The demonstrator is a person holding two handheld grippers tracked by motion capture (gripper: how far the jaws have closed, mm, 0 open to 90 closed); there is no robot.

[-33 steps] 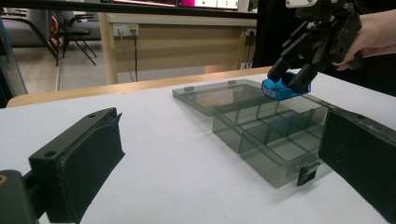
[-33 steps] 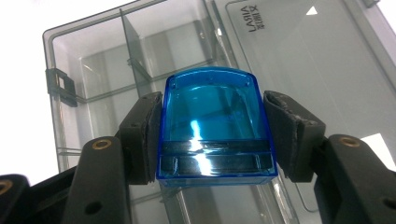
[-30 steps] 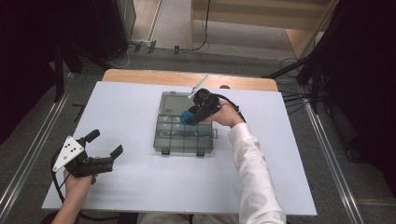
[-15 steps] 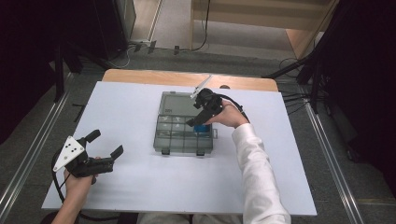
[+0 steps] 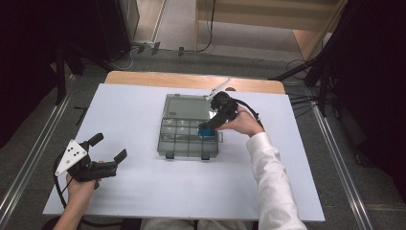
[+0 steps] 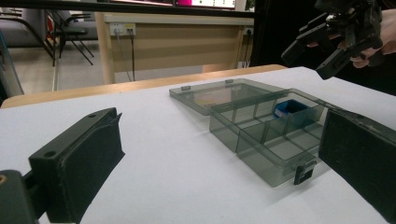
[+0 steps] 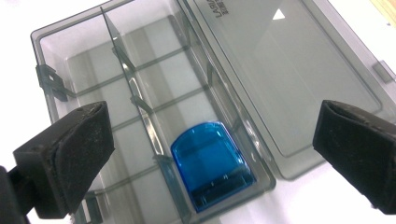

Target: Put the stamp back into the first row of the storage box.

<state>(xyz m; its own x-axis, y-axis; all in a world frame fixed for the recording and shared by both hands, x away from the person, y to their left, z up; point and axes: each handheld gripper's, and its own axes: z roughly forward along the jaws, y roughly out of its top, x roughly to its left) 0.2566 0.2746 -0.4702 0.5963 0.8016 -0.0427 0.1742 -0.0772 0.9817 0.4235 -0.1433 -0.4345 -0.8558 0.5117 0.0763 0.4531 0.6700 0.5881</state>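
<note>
Under both my hands lies a white sheet [image 5: 143, 201] spread over a wooden table [image 5: 158, 79], whose bare edge shows along the far side. Around the table I see grey floor, metal rails at either side, black stands and cables, and a pale wooden bench beyond.

Near the middle of the sheet sits a smoky clear plastic organizer box [image 5: 184, 143] with its lid [image 5: 186, 106] folded flat away from me. A small blue case [image 7: 211, 164] lies flat in an end compartment on the box's right side, in the row next to the lid hinge.

My right gripper [image 5: 210, 123] hovers just above that blue case; its jaws have just been opening and now stand wide, with the case below them and untouched. My left gripper [image 5: 109, 148] rests near the sheet's left edge, well apart from the box, jaws wide and empty.

Small raised lettering on the lid is cut off at the top of the right gripper view and unreadable. Through the tinted walls I cannot tell whether the other compartments hold anything.
</note>
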